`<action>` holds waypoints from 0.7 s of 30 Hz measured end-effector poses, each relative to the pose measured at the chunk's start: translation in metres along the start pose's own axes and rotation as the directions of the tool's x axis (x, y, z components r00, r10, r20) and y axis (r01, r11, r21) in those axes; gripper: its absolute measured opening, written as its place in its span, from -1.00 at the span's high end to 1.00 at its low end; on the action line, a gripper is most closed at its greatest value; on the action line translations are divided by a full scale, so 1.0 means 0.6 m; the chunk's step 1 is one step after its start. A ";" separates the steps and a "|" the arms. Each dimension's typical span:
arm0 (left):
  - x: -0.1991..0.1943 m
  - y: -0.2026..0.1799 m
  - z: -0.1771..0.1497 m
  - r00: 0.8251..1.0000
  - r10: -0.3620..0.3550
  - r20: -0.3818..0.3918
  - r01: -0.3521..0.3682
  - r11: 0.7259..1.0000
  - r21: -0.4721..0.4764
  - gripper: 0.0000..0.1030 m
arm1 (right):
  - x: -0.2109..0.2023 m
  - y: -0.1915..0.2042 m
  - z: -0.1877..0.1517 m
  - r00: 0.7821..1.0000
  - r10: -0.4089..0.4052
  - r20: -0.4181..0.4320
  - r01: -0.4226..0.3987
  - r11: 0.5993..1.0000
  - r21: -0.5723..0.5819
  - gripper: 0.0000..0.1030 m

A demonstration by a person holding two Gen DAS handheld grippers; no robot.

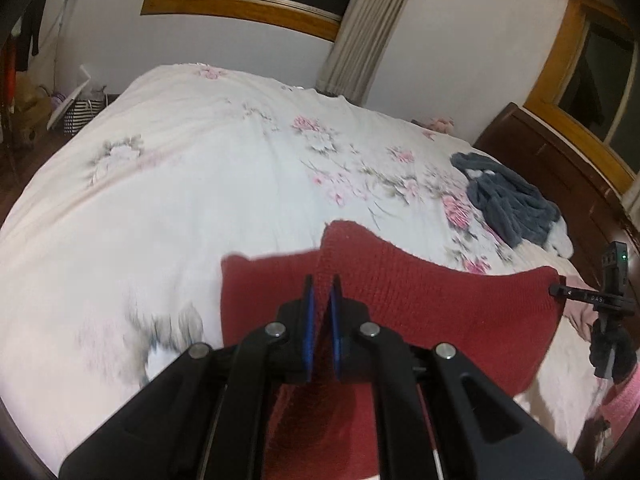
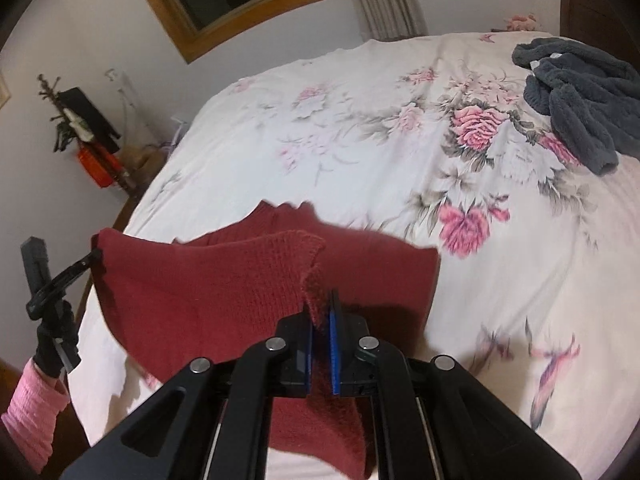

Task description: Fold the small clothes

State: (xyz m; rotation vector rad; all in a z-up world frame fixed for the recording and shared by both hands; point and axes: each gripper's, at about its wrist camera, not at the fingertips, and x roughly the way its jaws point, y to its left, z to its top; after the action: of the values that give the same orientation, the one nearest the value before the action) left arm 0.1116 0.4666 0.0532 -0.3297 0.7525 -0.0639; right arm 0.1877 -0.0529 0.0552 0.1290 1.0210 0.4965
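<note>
fingers: left gripper (image 1: 322, 288) and right gripper (image 2: 320, 304) each pinch a red knit sweater (image 1: 420, 296) edge | handling: soft, light, stretchy, drapes over the bed (image 1: 200, 184) | grasp: corners or hem

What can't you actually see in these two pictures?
- Red knit garment: its lower part is hidden behind the left gripper and cut off by the bottom edge; the right wrist view's right gripper does likewise.
- Grey fleece garment: crumpled, type unclear.
- Bedspread print: blurred nearby.
</note>
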 end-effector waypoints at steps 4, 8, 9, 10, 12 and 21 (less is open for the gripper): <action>0.055 0.011 0.033 0.999 0.032 -0.005 -0.032 0.999 -0.003 0.90 | 0.045 -0.014 0.046 1.000 -0.027 -0.012 0.028 0.999 0.035 0.88; 0.128 0.023 0.051 0.996 0.087 -0.036 -0.086 0.996 0.008 0.90 | 0.105 -0.027 0.086 0.997 -0.067 -0.046 0.069 0.996 0.052 0.88; 0.144 0.028 0.052 0.994 0.096 -0.046 -0.096 0.995 0.003 0.90 | 0.125 -0.030 0.094 0.995 -0.078 -0.059 0.082 0.995 0.054 0.88; 0.160 0.034 0.052 0.993 0.102 -0.059 -0.103 0.995 -0.006 0.90 | 0.141 -0.032 0.099 0.994 -0.088 -0.070 0.092 0.994 0.057 0.88; 0.201 0.046 0.047 0.988 0.125 -0.095 -0.127 0.992 -0.018 0.90 | 0.177 -0.038 0.104 0.990 -0.102 -0.092 0.108 0.992 0.067 0.88; 0.289 0.086 0.004 0.970 0.171 -0.171 -0.178 0.984 -0.027 0.89 | 0.267 -0.066 0.088 0.969 -0.182 -0.168 0.194 0.979 0.058 0.88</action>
State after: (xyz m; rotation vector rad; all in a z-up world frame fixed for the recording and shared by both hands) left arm 0.2371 0.4858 -0.0759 -0.2993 0.9490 0.0917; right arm 0.3132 -0.0084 -0.0560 0.0573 1.1987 0.2996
